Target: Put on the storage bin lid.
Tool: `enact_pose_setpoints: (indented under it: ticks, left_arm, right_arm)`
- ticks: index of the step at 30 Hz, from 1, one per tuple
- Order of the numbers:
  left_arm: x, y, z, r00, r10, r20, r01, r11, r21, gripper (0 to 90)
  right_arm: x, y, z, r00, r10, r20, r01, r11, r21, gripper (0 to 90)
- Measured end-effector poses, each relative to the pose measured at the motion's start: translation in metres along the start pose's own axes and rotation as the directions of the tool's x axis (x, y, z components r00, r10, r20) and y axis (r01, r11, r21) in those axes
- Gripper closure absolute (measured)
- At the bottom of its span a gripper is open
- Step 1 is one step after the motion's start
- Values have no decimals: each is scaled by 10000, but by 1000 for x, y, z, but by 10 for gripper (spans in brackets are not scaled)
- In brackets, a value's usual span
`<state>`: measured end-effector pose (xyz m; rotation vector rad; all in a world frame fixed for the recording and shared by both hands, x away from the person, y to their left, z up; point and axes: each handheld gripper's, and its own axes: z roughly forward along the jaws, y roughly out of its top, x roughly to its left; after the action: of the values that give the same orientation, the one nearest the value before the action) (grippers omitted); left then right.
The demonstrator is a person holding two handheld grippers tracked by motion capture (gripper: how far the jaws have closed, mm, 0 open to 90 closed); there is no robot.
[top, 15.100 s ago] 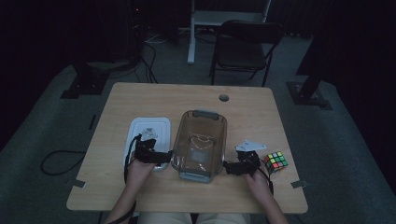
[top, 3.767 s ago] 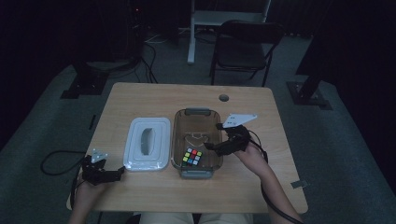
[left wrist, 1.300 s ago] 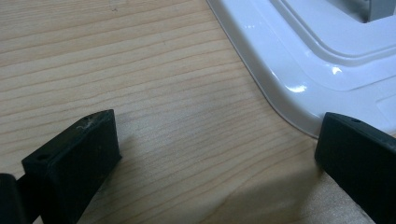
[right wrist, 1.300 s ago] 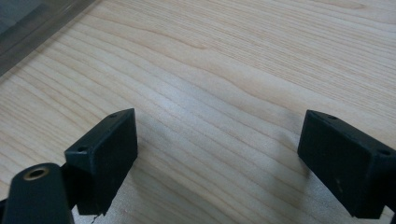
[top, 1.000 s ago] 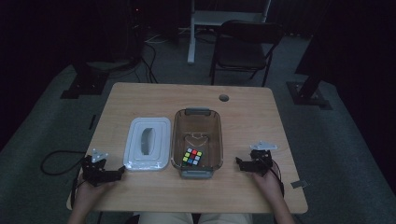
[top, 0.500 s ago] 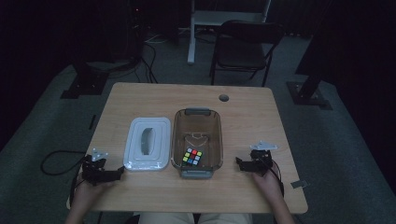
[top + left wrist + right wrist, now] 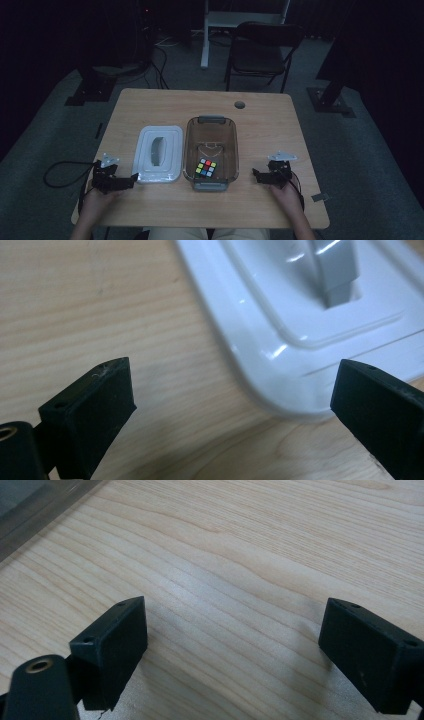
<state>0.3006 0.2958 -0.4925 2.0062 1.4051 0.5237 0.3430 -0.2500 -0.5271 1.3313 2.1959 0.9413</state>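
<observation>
A person's left gripper [image 7: 131,179] hovers at the near left of a wooden table [image 7: 150,105], its jaws spread wide with nothing pinched between them. In the left gripper view the two black pads frame the near corner of a white lid [image 7: 310,340], which lies flat on the wood at about one o'clock from the jaws, close to them but not touched. The jaws closed very slightly a moment ago and now stand wide.

The right gripper [image 7: 256,174] sits at the near right of the table, jaws likewise spread over bare wood. In the right gripper view, the edge of a clear plastic container [image 7: 35,510] crosses the corner at eleven o'clock.

Seen from the high view, the lid [image 7: 159,160] lies just beside the container [image 7: 192,145], at its nine o'clock. A multicoloured puzzle cube [image 7: 205,168] rests inside the container, towards its near end. The right gripper lies at the container's four o'clock, apart from it. A folding chair [image 7: 260,52] stands beyond the table at twelve o'clock.
</observation>
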Motion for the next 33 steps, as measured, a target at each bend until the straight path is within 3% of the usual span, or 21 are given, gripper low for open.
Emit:
enact_pose_setpoints:
  ticks: [6, 13, 20, 33]
  left_arm:
    - [-9, 14, 1, 9993, 346, 148, -343, 9992, -180, 44]
    - [-19, 24, 9, 9971, 496, 581, -470, 9979, -455, 44]
    - [-27, 37, 21, 9951, 637, 754, -594, 9965, -582, 44]
    - [-35, 52, 42, 9950, 639, 773, -599, 9968, -527, 45]
  right_arm:
    - [0, 0, 0, 10000, 0, 4, 0, 10000, -2, 116]
    - [0, 0, 0, 10000, 6, 15, -6, 10000, -1, 116]
    - [0, 0, 0, 10000, 12, 18, -12, 10000, -1, 116]
    - [0, 0, 0, 10000, 19, 19, -19, 10000, 4, 116]
